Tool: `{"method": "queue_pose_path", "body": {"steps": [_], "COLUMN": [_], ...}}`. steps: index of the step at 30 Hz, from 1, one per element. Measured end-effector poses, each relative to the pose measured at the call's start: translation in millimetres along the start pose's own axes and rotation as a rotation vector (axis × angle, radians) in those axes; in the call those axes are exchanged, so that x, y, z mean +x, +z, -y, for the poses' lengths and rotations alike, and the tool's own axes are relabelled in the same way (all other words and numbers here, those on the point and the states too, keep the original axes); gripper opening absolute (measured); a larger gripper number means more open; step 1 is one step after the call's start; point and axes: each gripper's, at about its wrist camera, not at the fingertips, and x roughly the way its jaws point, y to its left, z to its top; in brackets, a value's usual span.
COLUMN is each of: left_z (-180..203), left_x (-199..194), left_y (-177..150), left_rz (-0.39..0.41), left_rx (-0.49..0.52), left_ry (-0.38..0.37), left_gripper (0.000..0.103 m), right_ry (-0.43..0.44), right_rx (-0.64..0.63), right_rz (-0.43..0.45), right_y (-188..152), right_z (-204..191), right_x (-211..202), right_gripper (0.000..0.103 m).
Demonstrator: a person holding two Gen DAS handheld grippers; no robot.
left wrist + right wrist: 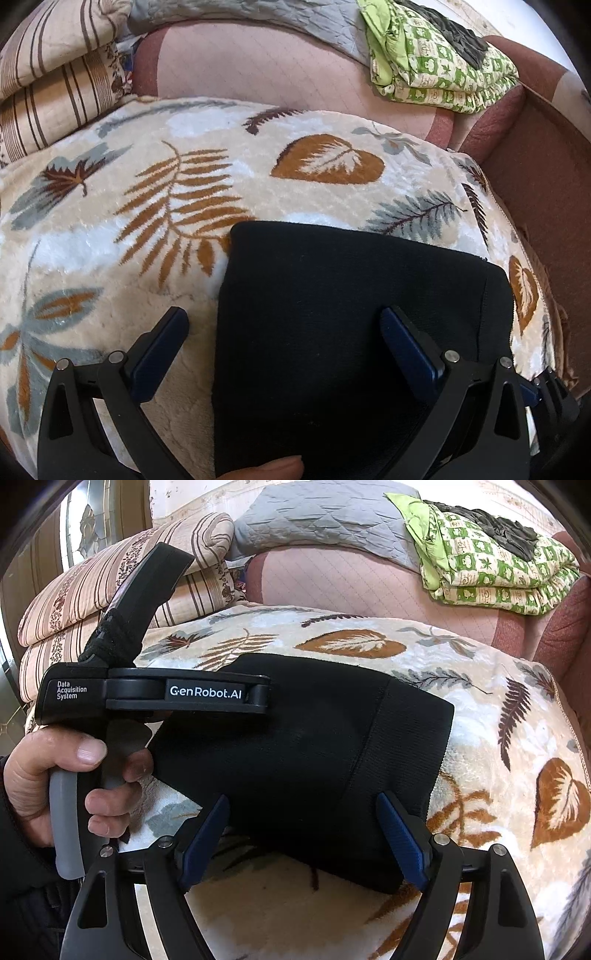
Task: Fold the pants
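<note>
Two grippers hang over our work, both with fingers spread wide and holding nothing. At far left we see striped quilts [122, 579] stacked behind the leaf-patterned blanket [110, 206]. Our left gripper [284, 332] hovers with one finger [162, 347] over the blanket and the other above the folded black pants [351, 295], which lie flat on the blanket. Our right gripper [303, 823] straddles the pants' near edge. At far right sits a green patterned bundle [487, 572].

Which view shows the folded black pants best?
The right wrist view: the whole pants bundle shows, ribbed band included, lying on the leaf-print blanket. The left wrist view crops the pants at the frame's bottom.
</note>
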Motion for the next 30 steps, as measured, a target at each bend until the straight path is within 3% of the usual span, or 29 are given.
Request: {"method": "queue_pose_path", "body": {"steps": [11, 17, 22, 30], "left_z": [3, 21, 27, 30], "left_x": [-15, -65, -102, -114], "left_y": [-9, -25, -54, -97], "left_rz": [0.024, 0.114, 0.166, 0.159], "left_rx": [0.031, 0.129, 0.153, 0.218], "left_ry": [0.012, 0.049, 0.051, 0.099], "left_gripper": [0.103, 0.103, 0.103, 0.103], "right_ry": [-0.02, -0.115, -0.195, -0.279], "right_rx": [0.055, 0.061, 0.084, 0.105], "right_rz": [0.073, 0.139, 0.103, 0.081], "right_y": [-8, -23, -40, -48], "right_z": [-2, -7, -6, 3], "right_x": [-23, -66, -78, -93], "right_gripper": [0.083, 0.083, 0.083, 0.083]}}
